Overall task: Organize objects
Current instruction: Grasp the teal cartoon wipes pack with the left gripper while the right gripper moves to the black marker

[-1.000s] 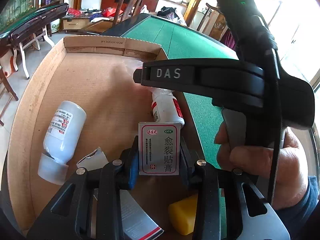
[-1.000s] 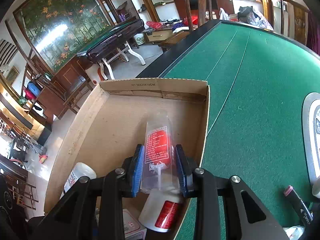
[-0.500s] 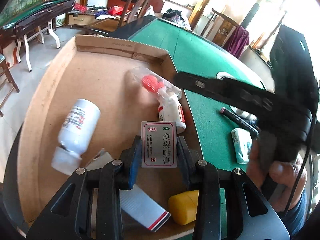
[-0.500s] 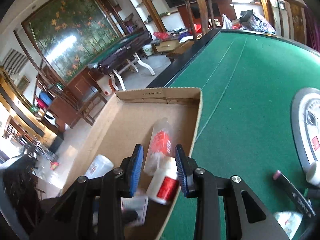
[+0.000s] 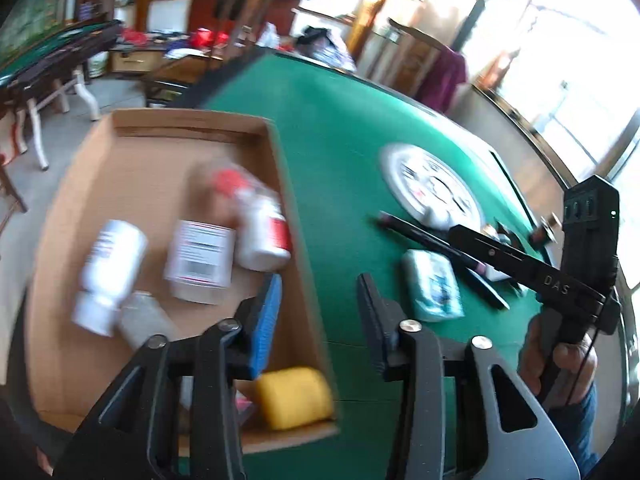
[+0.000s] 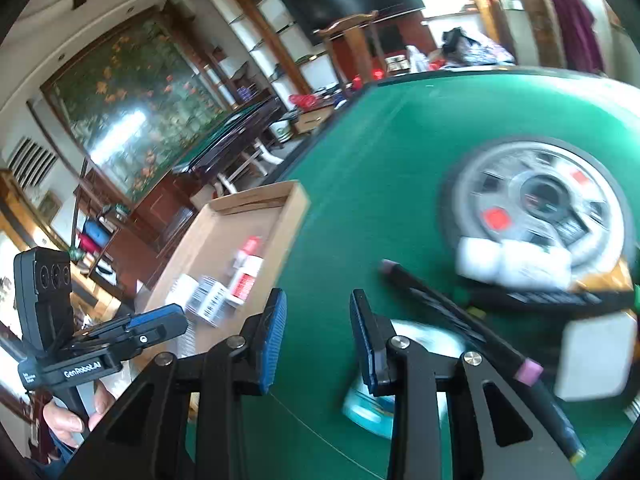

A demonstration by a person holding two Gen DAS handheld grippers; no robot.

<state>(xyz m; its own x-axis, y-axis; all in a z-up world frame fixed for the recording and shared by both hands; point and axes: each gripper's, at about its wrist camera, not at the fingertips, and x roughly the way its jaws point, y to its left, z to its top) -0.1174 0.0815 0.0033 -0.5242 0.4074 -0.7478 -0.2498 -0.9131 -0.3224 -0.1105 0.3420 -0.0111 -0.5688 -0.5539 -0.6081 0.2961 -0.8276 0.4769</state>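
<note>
2 grippers empty: left gripper (image 5: 320, 312), jaws just opened, over cardboard box (image 5: 132, 168); right gripper (image 6: 318, 328), narrowly open, nearer black pen (image 6: 460, 320), lying 10-to-4 o'clock.

The left gripper (image 5: 318, 316) is no longer holding the small white box (image 5: 200, 256): its jaws have just been opening, nothing is between the fingers (image 5: 266, 320) now, and the box is lying on the floor of the cardboard box (image 5: 192, 128), just beside the red-labelled bottle (image 5: 262, 236). This gripper is sitting over the cardboard box's right wall instead of over its middle. The right gripper (image 6: 318, 330), which let go of the clear bottle (image 6: 250, 254) earlier, is swinging right, out over the green table (image 6: 380, 160), its empty fingers (image 6: 272, 340) now near the dark marker (image 6: 460, 320) and the teal packet (image 6: 372, 404).
</note>
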